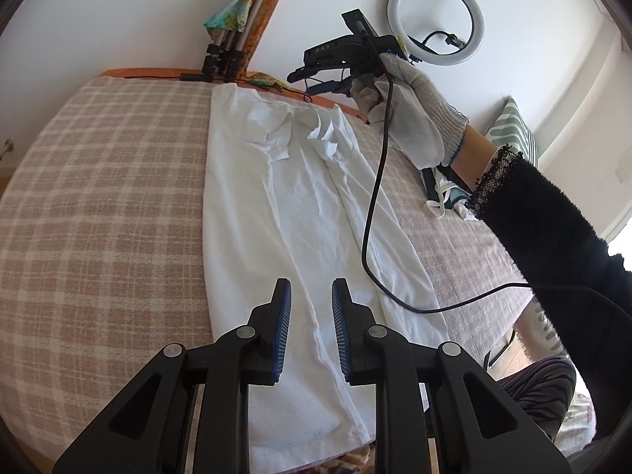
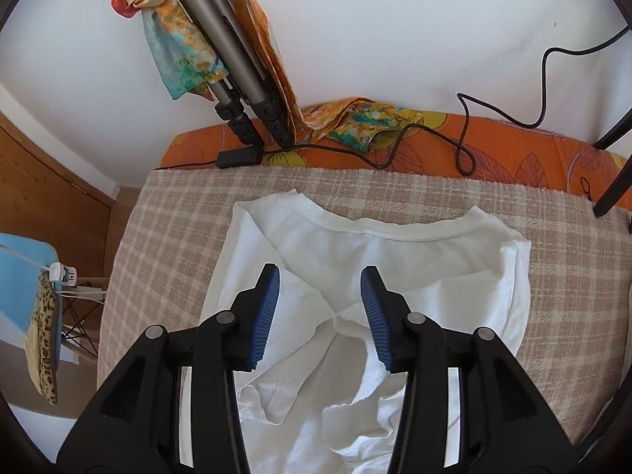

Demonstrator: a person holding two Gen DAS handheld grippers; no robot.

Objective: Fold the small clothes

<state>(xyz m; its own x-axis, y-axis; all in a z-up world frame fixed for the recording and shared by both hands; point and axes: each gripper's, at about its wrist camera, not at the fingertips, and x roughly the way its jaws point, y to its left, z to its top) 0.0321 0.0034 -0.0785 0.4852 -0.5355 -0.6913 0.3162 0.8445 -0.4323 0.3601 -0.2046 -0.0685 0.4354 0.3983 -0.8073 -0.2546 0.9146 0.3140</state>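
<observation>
Two side folds made, cross folds outstanding

Left gripper (image 1: pixel 311 308) hovers narrowly parted over the hem end, empty. White T-shirt (image 1: pixel 292 205) lies as a long strip on the checked blanket (image 1: pixel 98 197), sleeves tucked inward. Right gripper (image 2: pixel 320 304) stands half open above the collar end, gripping nothing
</observation>
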